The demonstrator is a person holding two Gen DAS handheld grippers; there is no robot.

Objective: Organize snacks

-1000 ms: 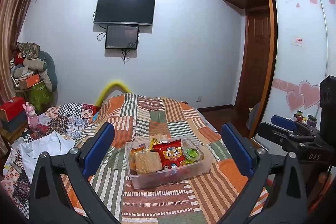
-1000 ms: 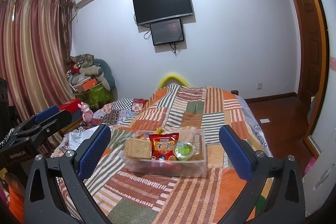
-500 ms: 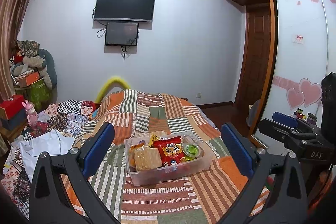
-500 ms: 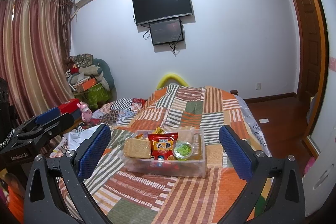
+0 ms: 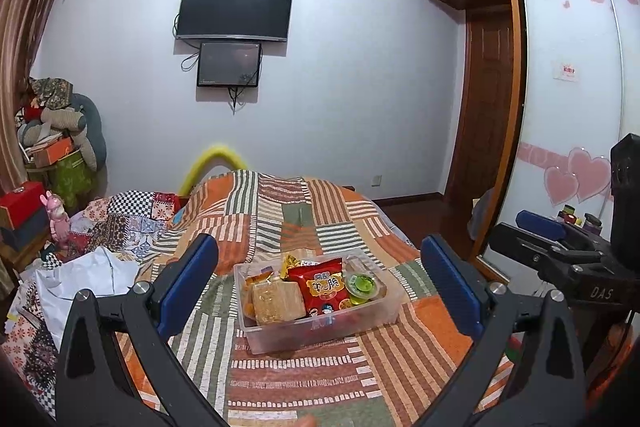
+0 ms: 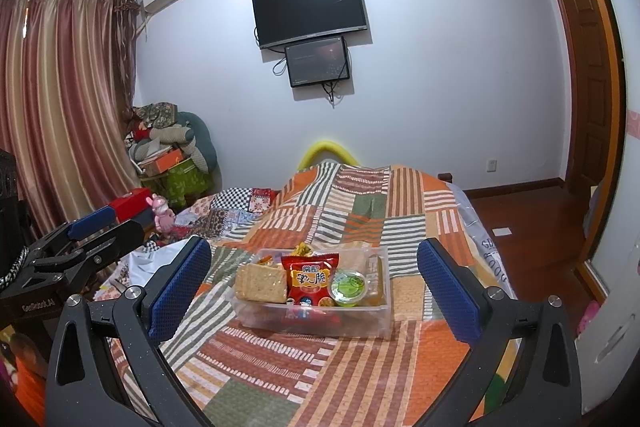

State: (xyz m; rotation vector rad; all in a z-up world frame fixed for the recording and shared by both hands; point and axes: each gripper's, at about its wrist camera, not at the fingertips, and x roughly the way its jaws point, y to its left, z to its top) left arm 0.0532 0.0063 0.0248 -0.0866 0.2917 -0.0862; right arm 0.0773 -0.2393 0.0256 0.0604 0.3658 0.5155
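A clear plastic bin (image 5: 320, 327) (image 6: 316, 319) stands on the patchwork bedspread. It holds a cracker pack (image 5: 278, 303) (image 6: 260, 281), a red snack bag (image 5: 322, 285) (image 6: 308, 279), a green jelly cup (image 5: 362, 285) (image 6: 350, 285) and other snacks behind them. My left gripper (image 5: 320, 287) is open and empty, held back from the bin. My right gripper (image 6: 314, 283) is open and empty, also short of the bin. Each gripper shows in the other's view: the right at the right edge (image 5: 560, 255), the left at the left edge (image 6: 80, 247).
The striped bedspread (image 5: 304, 379) covers the bed. Clothes and a checked quilt (image 5: 120, 223) lie at its left, with a pink toy (image 5: 58, 217) and boxes beyond. A wardrobe (image 5: 568, 107) stands at the right. A TV (image 5: 234, 9) hangs on the far wall.
Both grippers stay open. The left view has tilted up slightly, so the bin sits a little lower and nearer in it. The right view is almost unchanged.
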